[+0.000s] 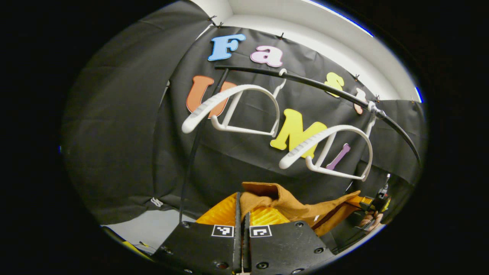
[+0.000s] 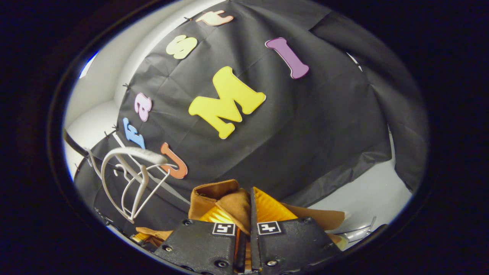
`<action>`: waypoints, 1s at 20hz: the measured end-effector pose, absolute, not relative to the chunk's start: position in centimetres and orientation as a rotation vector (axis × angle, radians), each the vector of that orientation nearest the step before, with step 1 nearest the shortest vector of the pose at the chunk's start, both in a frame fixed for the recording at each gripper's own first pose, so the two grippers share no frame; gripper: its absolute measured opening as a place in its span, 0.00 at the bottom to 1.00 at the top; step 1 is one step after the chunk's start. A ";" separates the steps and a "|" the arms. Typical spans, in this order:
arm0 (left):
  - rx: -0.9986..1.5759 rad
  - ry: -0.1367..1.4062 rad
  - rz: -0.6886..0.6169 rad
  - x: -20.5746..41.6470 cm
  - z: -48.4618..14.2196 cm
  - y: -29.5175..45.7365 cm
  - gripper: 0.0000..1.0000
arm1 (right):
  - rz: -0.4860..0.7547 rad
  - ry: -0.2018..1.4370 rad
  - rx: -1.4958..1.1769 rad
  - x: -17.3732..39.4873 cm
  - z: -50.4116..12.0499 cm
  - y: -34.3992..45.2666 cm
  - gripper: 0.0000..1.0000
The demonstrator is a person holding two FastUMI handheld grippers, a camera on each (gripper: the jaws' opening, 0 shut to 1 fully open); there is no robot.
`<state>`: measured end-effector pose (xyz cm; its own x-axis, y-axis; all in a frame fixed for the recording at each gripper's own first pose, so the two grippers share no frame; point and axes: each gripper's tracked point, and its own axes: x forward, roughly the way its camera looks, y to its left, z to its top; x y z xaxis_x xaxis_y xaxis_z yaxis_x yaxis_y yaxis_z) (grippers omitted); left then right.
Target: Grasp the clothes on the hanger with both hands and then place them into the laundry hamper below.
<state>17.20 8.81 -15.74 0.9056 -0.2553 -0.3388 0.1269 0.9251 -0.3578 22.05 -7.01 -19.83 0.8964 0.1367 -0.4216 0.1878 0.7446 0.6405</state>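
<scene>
- The black cloth wall [image 1: 126,133] of the booth stands behind everything in both views; a white wall [image 1: 305,30] shows above it.
- A black rail [image 1: 305,82] runs in a curve across the left gripper view, and a thin black pole [image 1: 191,152] goes down from its left end.
- The brown garment [image 1: 290,206] is off the hangers and is stretched between the two tongs, below the rail. In the right gripper view the garment [image 2: 225,200] bunches over the yellow pads.
- Two white hangers hang bare on the rail: the left hanger [image 1: 237,107] and the right hanger [image 1: 332,149], well apart. In the right gripper view both hangers [image 2: 133,175] show at the lower left, one behind the other.
- The left tongs [image 1: 241,214] are narrow, and brown cloth is pinched between their yellow pads [image 1: 223,212].
- The right tongs [image 2: 248,214] are also narrow and hold a fold of the garment between their pads [image 2: 269,210].
- In the left gripper view, the right tongs [image 1: 372,202] show small at the far end of the cloth, with a hand [image 1: 370,220] just below.
</scene>
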 end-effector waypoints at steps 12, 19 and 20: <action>-0.203 0.365 -0.389 11.3 -12.8 0.3 0.01 | 0.157 0.567 0.542 15.5 -18.9 2.8 0.07; -0.183 0.301 -0.523 9.0 -8.4 -5.8 0.01 | 0.372 0.576 0.487 11.9 -14.9 10.7 0.07; -0.181 0.285 -0.538 8.6 -7.5 -6.5 0.01 | 0.396 0.570 0.488 11.5 -14.1 11.4 0.07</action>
<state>8.60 -6.47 -7.47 0.8209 -0.5273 -0.2192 0.4774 0.8443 -0.2433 11.47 11.42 -14.08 0.7733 0.4809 -0.4133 -0.2190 0.8143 0.5376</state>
